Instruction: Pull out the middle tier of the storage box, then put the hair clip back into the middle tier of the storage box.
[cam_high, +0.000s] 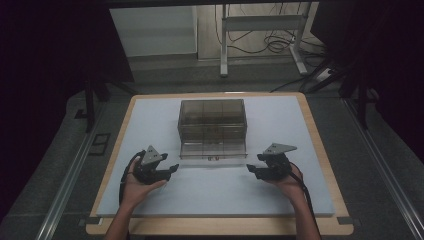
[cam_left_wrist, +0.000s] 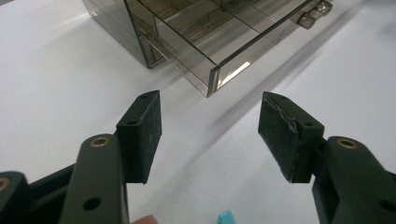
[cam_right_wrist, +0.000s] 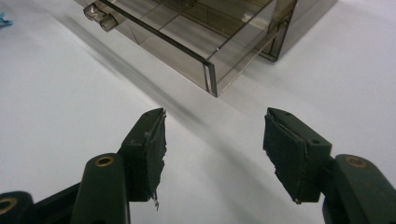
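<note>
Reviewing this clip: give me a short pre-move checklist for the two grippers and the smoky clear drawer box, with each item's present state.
1. Left gripper open with nothing between its pads: ok.
2. Right gripper open with nothing between its pads: ok.
3. Both grippers apart from the drawer box, one at each front corner: ok.
4. Bottom drawer pulled partly out of the box: ok.
5. Drawer handle free, with no gripper on it: ok.
6. Contents of the drawer: cannot tell, since the tinted walls show only dividers.
</note>
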